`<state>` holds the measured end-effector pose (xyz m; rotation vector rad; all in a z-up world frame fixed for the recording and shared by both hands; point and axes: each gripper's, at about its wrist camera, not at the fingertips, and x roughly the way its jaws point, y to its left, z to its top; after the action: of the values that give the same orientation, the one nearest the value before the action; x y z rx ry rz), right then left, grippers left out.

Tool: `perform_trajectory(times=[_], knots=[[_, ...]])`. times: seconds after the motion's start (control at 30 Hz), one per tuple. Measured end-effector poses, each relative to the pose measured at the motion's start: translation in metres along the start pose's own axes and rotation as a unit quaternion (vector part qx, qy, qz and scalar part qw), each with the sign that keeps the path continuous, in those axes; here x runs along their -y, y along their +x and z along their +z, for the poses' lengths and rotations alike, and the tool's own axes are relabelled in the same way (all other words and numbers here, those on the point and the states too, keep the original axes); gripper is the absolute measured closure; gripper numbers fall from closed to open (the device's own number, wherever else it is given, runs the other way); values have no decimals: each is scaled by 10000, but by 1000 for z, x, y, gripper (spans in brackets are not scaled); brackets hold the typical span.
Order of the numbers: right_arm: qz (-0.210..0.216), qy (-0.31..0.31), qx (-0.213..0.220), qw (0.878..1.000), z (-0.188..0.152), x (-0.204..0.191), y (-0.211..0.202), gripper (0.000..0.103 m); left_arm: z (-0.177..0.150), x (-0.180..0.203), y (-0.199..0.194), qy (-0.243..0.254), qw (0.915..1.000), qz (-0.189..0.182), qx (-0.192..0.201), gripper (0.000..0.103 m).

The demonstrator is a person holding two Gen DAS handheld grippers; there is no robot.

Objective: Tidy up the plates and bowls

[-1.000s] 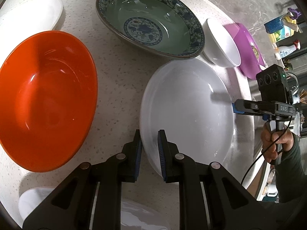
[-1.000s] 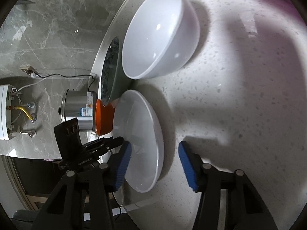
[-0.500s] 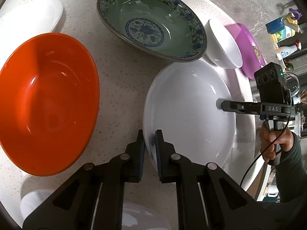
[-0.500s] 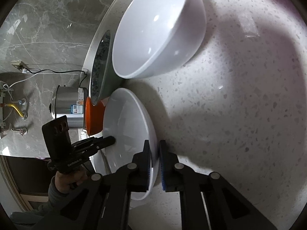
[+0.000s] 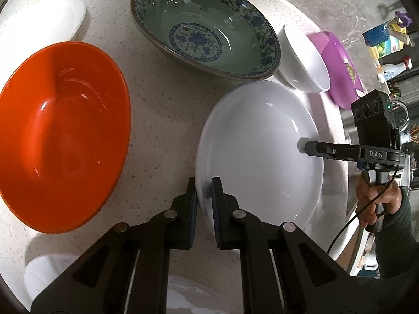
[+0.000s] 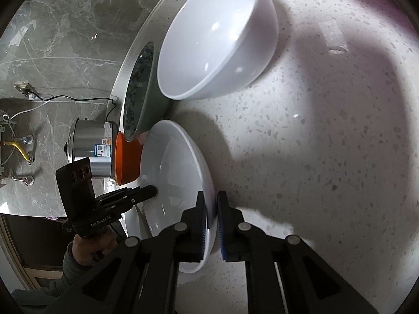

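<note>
A large white plate (image 5: 259,141) lies on the speckled round table (image 5: 162,99). My left gripper (image 5: 204,204) is shut on its near rim. My right gripper (image 6: 210,225) is shut on the opposite rim of the same plate (image 6: 172,167); it also shows in the left wrist view (image 5: 303,146) at the plate's right edge. An orange bowl (image 5: 60,136) sits to the left. A green and blue patterned bowl (image 5: 207,28) stands behind. A small white bowl (image 5: 303,60) is beside it, large in the right wrist view (image 6: 217,39).
A purple dish (image 5: 343,65) sits at the table's far right edge. White dishes lie at the far left (image 5: 44,23) and near left (image 5: 44,272). A metal pot (image 6: 89,141) stands on the floor beyond the table. Bottles (image 5: 390,44) stand at the right.
Both grippers closed onto the white plate's opposite rims; the right one was wide open a second ago. The plate has since risen slightly at its edges.
</note>
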<state>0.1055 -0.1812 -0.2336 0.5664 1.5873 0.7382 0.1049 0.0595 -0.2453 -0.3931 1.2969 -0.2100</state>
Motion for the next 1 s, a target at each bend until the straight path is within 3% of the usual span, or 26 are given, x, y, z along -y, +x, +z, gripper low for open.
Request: perform_trajectory(times=[0.5,1.0], knots=[[0,100,96,9999,-9,-10,-16,92,-5,19,-22,-6,9999,-97,70,94],[146,-80,130,9998,-34,-60,-25,92,-32,21,-92,18,9992,-119,393,95]])
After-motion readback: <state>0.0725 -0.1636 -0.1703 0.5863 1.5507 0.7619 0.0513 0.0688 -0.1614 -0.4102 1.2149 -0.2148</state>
